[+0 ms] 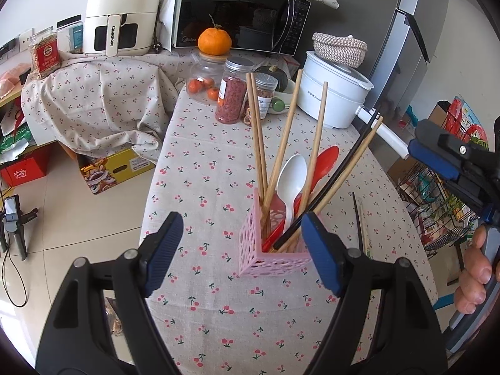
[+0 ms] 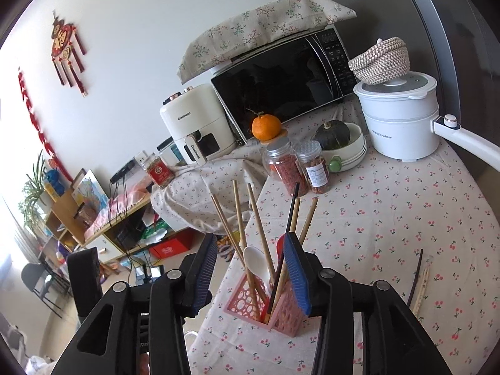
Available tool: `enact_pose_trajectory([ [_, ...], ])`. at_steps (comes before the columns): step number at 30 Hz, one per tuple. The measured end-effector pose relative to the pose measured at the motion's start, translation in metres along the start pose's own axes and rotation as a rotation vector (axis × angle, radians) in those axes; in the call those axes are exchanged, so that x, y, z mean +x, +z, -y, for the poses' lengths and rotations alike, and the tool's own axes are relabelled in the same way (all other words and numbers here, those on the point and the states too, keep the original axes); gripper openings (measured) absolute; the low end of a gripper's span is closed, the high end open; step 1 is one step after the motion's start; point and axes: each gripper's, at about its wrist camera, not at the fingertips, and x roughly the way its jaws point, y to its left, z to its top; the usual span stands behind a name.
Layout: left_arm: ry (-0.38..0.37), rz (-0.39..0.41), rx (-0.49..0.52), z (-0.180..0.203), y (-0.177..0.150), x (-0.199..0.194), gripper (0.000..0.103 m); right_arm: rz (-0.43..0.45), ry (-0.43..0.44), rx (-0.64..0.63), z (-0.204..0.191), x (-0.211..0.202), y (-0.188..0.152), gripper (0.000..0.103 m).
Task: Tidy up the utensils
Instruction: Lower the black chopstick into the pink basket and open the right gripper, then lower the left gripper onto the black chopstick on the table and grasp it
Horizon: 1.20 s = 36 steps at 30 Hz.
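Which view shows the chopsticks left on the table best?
Right wrist: the loose chopsticks, one dark and some pale, lie unobstructed right of the pink holder. Left wrist shows them partly hidden behind the left gripper.

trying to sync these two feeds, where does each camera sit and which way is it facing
Left wrist: sits on the left gripper, looking down the cherry-print tablecloth at the pink perforated utensil holder; jaws open; the right gripper and the person's fingers show at right.
Right wrist: sits on the right gripper, above the same holder, facing the black microwave; jaws open.
Shared: holder, white plastic spoon, loose chopsticks on the cloth.
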Motion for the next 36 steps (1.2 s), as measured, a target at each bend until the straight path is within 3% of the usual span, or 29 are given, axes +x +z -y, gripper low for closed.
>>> enact_pose_trajectory([
  [3,-0.012,-0.007,0.023,0.009,-0.002,-0.001,0.079,0.032,-0.004,0.002,0.005,-0.022,0.005,0.057],
  [7,-0.036,-0.023,0.059,0.024,-0.006,-0.003,0.08,0.048,-0.085,-0.003,0.021,-0.041,0.004,0.068],
  [12,-0.061,-0.041,0.118,0.05,-0.013,0.0,0.082,-0.025,-0.274,0.014,0.054,-0.049,-0.006,0.071],
  [19,-0.07,-0.095,0.195,0.091,-0.023,0.017,0.083,-0.12,-0.419,0.08,0.106,-0.065,-0.022,0.081],
  [27,-0.055,-0.193,0.269,0.136,-0.037,0.044,0.083,-0.223,-0.529,0.167,0.156,-0.078,-0.037,0.084],
  [36,-0.06,-0.274,0.26,0.179,-0.036,0.085,0.083,-0.319,-0.583,0.246,0.194,-0.072,-0.044,0.084],
])
